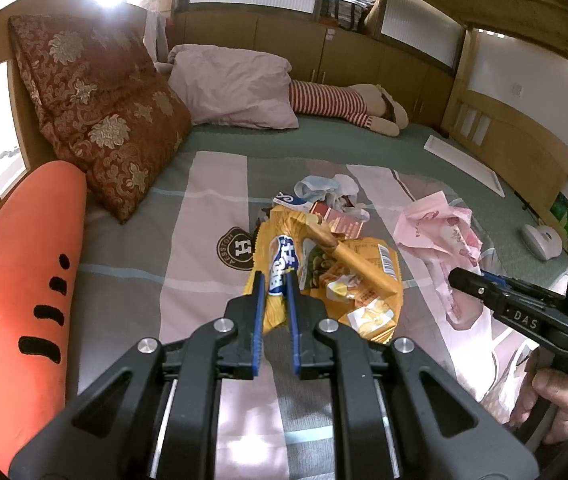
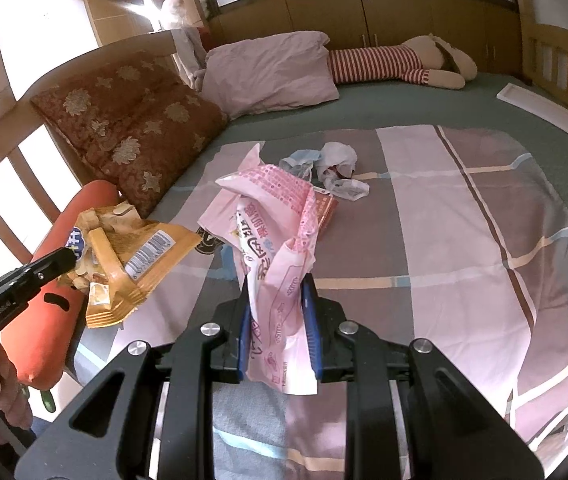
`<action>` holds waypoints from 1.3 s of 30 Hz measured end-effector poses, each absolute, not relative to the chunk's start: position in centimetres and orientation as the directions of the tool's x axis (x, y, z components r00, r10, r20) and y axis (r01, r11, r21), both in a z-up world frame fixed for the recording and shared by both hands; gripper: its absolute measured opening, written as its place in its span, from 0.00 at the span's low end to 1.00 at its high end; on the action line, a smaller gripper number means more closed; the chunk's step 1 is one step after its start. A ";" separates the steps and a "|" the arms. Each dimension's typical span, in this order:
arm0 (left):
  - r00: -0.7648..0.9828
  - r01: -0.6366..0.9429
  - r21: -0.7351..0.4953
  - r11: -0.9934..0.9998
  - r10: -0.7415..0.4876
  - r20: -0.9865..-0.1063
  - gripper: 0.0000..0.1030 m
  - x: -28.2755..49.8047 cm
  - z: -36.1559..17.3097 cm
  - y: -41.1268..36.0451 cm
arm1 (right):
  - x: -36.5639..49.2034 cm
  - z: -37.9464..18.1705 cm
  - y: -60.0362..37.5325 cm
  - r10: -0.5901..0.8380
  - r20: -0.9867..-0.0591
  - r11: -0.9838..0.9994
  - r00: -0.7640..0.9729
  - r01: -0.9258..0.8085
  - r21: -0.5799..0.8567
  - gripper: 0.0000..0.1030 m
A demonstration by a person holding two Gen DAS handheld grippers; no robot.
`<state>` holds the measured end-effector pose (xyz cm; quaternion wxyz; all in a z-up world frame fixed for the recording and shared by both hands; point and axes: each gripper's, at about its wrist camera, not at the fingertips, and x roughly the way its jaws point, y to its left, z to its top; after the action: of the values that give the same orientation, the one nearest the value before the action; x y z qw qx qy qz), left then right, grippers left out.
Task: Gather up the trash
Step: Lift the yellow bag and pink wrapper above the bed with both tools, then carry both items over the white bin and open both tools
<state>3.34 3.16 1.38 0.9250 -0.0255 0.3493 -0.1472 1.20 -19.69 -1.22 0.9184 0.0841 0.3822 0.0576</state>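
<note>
- Holding 2 pieces of trash at once: left claw (image 1: pixel 275 286) pinches the yellow snack bag (image 1: pixel 324 276), lifted off the bed (image 1: pixel 187 240); right claw (image 2: pixel 277 300) pinches the pink wrapper (image 2: pixel 279 232), fingers closed on its crumpled middle.
- In right wrist view the yellow snack bag (image 2: pixel 123 256) hangs clear of the bedspread, beside the orange carrot plush (image 2: pixel 55 280).
- In left wrist view the right claw (image 1: pixel 460 280) shows from the side with the pink wrapper (image 1: pixel 440 232) bunched at its tip.
- Progress, judged: roughly midway. 2 items picked up, none visibly deposited.
- Left on the bed: white crumpled plastic (image 2: pixel 340 160), light blue mask-like piece (image 2: pixel 300 160) touching it, small red carton (image 2: pixel 326 208) partly hidden behind the pink wrapper. In left wrist view a blue-white wrapper (image 1: pixel 290 200) lies near them too.
- Containers: no bin or trash bag visible in either view, so cannot tell where the held pieces go.
- Yellow snack bag looks torn open; contents cannot tell.
- Not trash, background: brown floral cushions (image 1: pixel 95 112), pink pillow (image 1: pixel 235 84), striped plush doll (image 1: pixel 348 108).
</note>
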 end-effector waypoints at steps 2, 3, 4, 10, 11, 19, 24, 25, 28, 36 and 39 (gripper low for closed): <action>0.710 0.254 -0.148 0.956 -0.288 -0.643 0.11 3.4 1.2 3.1 | 1.0 -1.1 -19.6 0.172 -0.688 0.979 0.705 -0.042 0.202 0.23; 0.708 0.254 -0.148 0.956 -0.287 -0.645 0.11 3.4 1.1 3.0 | 1.0 -1.1 -19.6 0.172 -0.685 0.978 0.707 -0.042 0.203 0.23; 0.707 0.253 -0.147 0.956 -0.287 -0.646 0.11 3.4 1.0 2.9 | 0.9 -1.1 -19.7 0.174 -0.683 0.978 0.710 -0.042 0.205 0.23; 0.703 0.260 -0.147 0.954 -0.291 -0.649 0.11 3.4 0.6 2.5 | -0.4 -0.1 -20.6 0.178 -0.643 0.972 0.745 -0.029 0.235 0.23; 0.702 0.265 -0.147 0.953 -0.295 -0.648 0.11 3.3 0.6 2.4 | -1.1 0.2 -21.2 0.195 -0.627 0.963 0.754 -0.027 0.267 0.23; 0.685 0.335 -0.122 0.934 -0.331 -0.649 0.11 2.3 0.2 0.4 | -13.6 4.8 -29.2 0.139 -0.520 0.944 0.843 0.046 0.327 0.23; 0.675 0.368 -0.121 0.922 -0.354 -0.647 0.11 2.1 0.1 -0.7 | -22.5 5.5 -36.0 -0.045 -0.569 0.943 0.821 0.223 0.247 0.24; 0.672 0.373 -0.125 0.920 -0.360 -0.647 0.11 2.1 0.1 -0.9 | -23.8 5.1 -37.1 -0.072 -0.590 0.939 0.804 0.254 0.232 0.24; 0.655 0.400 -0.152 0.904 -0.399 -0.642 0.11 1.9 0.2 -2.0 | -26.8 3.8 -39.8 -0.154 -0.637 0.917 0.756 0.349 0.192 0.37; 0.501 0.664 -0.194 0.722 -0.622 -0.601 0.11 -4.0 3.5 -12.1 | -32.0 6.7 -43.5 -0.271 -0.501 0.817 0.822 0.472 0.331 0.86; 0.363 0.775 -0.225 0.591 -0.707 -0.607 0.11 -7.8 4.3 -18.2 | -32.3 8.4 -43.0 -0.276 -0.438 0.817 0.856 0.449 0.362 0.86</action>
<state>-7.79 -18.18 4.32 0.8241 0.0494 0.3412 -0.4495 -32.26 -42.99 8.44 0.9348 0.2323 0.1863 -0.1937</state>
